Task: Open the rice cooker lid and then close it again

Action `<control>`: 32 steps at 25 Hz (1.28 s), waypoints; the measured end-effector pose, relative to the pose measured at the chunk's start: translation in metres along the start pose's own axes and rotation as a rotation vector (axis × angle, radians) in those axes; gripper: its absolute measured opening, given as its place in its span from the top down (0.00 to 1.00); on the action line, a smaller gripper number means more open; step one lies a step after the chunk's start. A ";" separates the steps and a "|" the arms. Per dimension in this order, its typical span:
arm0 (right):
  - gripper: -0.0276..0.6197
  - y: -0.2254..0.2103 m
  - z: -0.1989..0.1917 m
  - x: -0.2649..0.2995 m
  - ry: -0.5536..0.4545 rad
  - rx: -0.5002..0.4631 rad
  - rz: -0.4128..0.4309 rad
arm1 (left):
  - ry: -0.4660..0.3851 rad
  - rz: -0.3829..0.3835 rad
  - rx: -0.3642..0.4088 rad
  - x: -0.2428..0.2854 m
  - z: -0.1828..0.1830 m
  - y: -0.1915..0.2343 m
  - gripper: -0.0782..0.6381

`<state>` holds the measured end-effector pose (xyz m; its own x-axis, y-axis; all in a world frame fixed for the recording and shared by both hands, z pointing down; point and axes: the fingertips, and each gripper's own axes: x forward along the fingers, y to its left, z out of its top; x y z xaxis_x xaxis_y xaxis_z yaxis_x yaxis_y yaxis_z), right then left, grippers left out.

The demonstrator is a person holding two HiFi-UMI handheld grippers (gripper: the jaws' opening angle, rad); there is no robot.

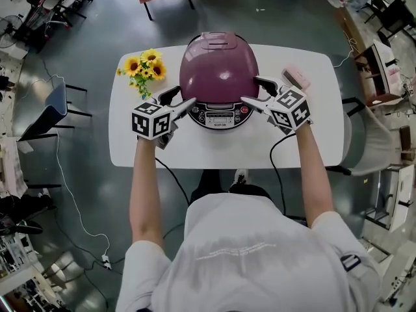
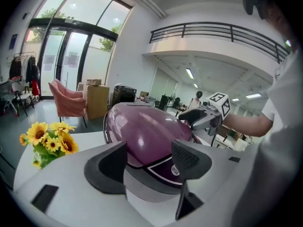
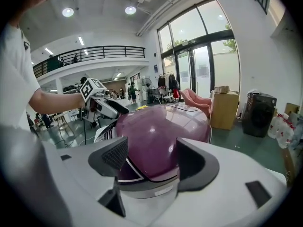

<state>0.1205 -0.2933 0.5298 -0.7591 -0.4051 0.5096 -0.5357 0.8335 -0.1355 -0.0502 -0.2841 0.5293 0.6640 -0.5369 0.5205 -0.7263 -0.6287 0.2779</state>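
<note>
A bunch of sunflowers (image 1: 144, 69) is set at the left of the white table (image 1: 227, 151); just beside it the left gripper (image 1: 182, 97) is held with its jaws wide apart at the rice cooker's (image 1: 219, 70) front left, no pad seen pressing; the purple cooker is placed mid-table, its lid shut; at its front right the right gripper (image 1: 252, 90) is held likewise, jaws wide, gripping nothing; a pink object (image 1: 296, 77) is seen behind that gripper.
</note>
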 end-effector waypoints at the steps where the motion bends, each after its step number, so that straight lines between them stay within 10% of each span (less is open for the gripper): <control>1: 0.46 -0.002 0.001 0.000 -0.008 0.008 -0.012 | -0.013 0.003 -0.017 0.000 0.001 0.001 0.46; 32: 0.50 -0.003 -0.003 0.003 -0.056 0.007 -0.117 | 0.059 0.077 0.025 0.005 -0.009 0.001 0.47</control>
<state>0.1205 -0.2957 0.5342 -0.7109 -0.5199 0.4737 -0.6241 0.7768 -0.0841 -0.0494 -0.2825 0.5396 0.5943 -0.5506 0.5861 -0.7696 -0.6010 0.2157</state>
